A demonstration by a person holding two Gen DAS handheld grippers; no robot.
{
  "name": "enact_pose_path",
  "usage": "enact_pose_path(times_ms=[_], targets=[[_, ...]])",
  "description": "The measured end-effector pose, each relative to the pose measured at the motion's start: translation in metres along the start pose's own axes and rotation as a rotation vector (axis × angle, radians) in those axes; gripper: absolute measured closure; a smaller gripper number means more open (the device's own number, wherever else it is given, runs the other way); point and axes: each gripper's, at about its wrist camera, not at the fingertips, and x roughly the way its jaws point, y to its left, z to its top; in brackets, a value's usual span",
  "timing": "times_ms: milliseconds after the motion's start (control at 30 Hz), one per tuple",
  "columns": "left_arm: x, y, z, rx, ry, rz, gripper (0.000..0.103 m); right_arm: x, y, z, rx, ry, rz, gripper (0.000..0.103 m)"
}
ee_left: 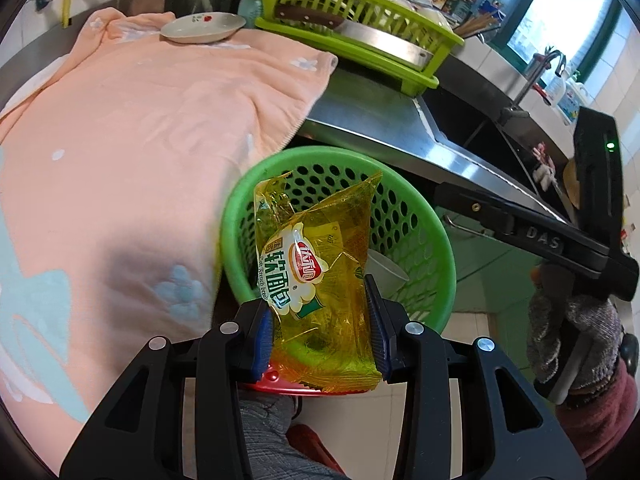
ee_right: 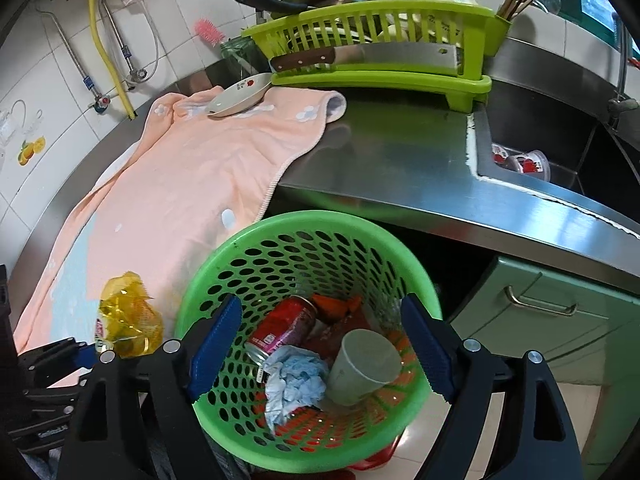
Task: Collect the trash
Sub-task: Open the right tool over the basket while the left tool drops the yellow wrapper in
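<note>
Yellow bread wrapper (ee_left: 320, 280) clamped between the left gripper (ee_left: 322, 332) fingers, held near the rim of the green perforated basket (ee_right: 224, 256), just left of it in the right wrist view. Right gripper (ee_right: 320, 348) fingers spread wide apart, straddling the basket's near rim, gripping nothing. Basket sits below the worktop (ee_right: 400, 152) edge and holds a red can (ee_right: 284, 328), crumpled blue tissue (ee_right: 294, 380) and a paper cup (ee_right: 366, 364) (tipped on its side). Peach towel (ee_right: 192, 184) covers the left worktop.
</note>
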Motion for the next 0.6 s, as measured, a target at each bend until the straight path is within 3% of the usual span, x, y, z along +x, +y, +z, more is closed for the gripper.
enact_pose_path(times_ms=[600], targets=[[0.034, -0.013, 0.006, -0.004, 0.052, 0.026, 0.060, -0.031, -0.019, -0.014, 0.017, -0.035, -0.011, 0.023]])
